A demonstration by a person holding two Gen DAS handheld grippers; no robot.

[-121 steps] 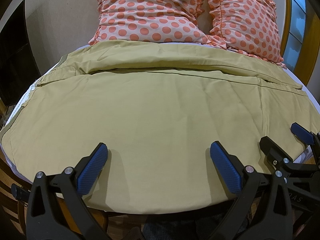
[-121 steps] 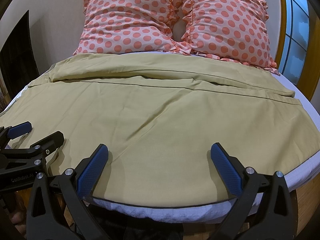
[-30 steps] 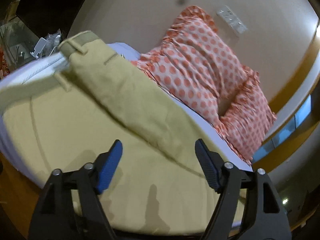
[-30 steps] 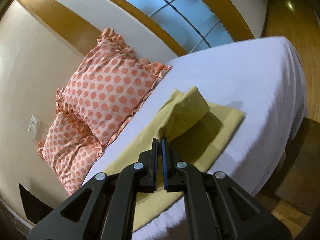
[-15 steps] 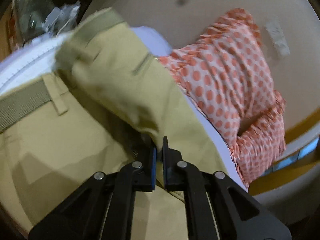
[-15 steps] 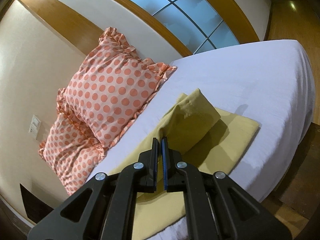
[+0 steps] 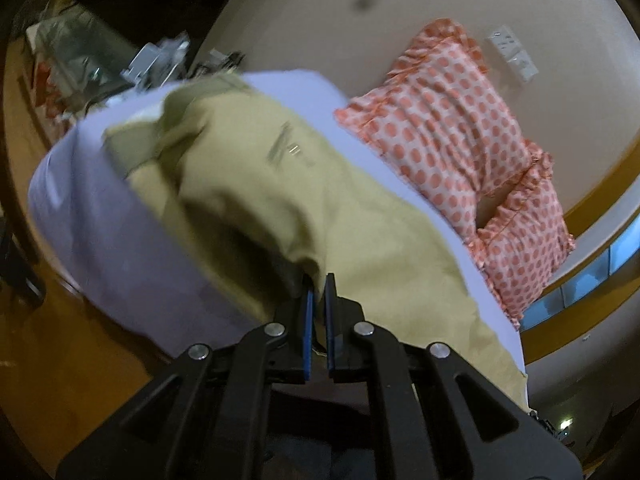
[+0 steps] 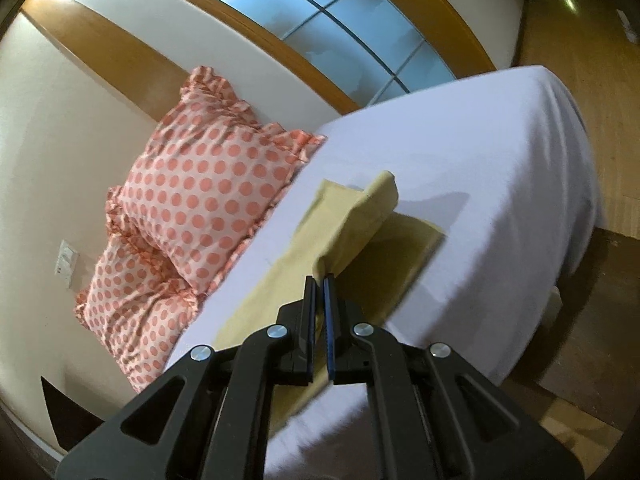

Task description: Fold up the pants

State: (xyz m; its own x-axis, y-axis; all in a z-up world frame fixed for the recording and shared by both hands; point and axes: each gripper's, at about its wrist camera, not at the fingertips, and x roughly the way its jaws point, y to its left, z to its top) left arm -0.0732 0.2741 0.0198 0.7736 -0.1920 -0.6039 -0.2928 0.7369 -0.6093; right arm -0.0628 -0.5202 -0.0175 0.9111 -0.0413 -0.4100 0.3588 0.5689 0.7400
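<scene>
White sheet [image 8: 480, 168] covers the bed you are working over, and the pants [image 7: 320, 200] lie across it, olive-tan, with an upper layer lifted off the lower one at both ends.

Your left gripper [image 7: 316, 304] has its blue pads pressed together on a fold of the pants, the cloth rising straight ahead of the fingers into a blurred hump. Under that hump is a dark gap above the lower layer. Beyond the fingers and to their right sit two dotted pillows [image 7: 460, 144] against the cream wall [image 7: 320, 12], with a white strip of sheet between them and the pants. To the left of the fingers the sheet rounds off at the bed's edge, and past it, far ahead, is a blurred heap of clutter [image 7: 152, 60] you cannot make out.

Your right gripper [image 8: 319, 296] also pinches the pants: its pads are closed on the edge of a leg [image 8: 360, 220], which is raised ahead of the fingers while the other leg lies flat beneath, its hem corner just to the right. The pillows [image 8: 200, 200] are to the left of the fingers, close beside the pants. To the right the sheet runs bare up to the rounded bed corner, with wooden floor [image 8: 580, 60] beyond. A window [image 8: 340, 12] stands far ahead.
</scene>
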